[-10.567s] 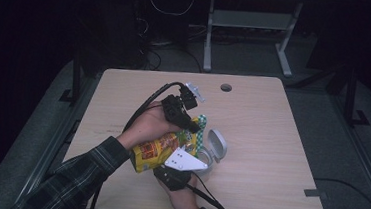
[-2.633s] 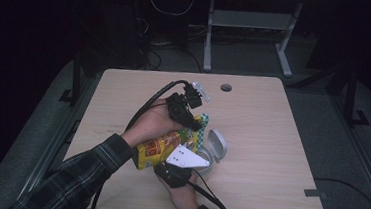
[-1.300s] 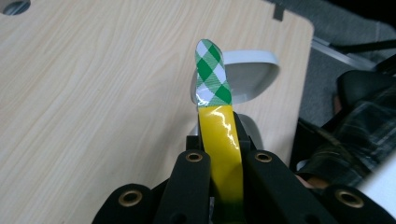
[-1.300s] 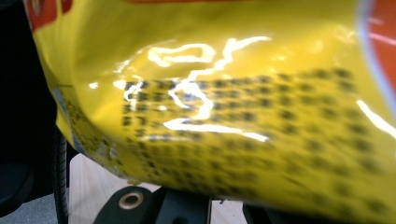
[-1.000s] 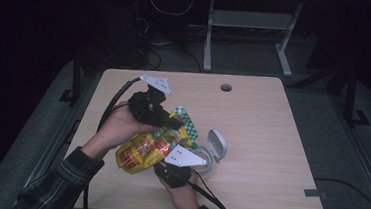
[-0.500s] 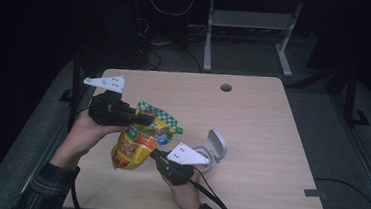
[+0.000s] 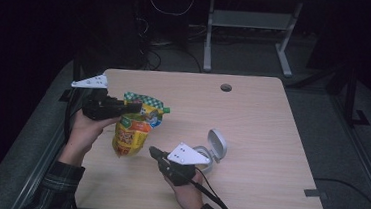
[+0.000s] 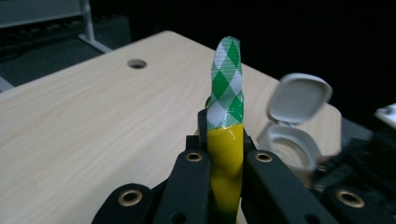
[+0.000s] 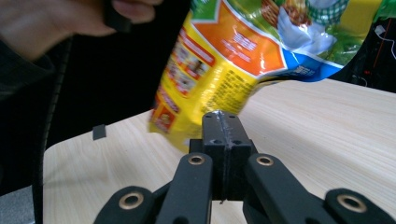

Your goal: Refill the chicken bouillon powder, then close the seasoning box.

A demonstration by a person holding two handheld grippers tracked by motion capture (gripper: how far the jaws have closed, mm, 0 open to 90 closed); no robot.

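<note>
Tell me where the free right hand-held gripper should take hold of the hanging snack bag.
Probably the bottom edge of the snack bag, approached from its right. The left hand-held gripper already pinches the flat top seal, so the bag hangs with its lower end nearest the shut right hand-held gripper.

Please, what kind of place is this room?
Probably a lab or workshop for recording, not a home. A plain wooden table with a cable hole stands on grey carpet; cables and a metal stand are behind it in the dark.

On the table [image 7: 272, 121], the snack pouch [image 7: 131, 130] hangs left of the open-lidded container [image 7: 209, 154], well apart.
</note>
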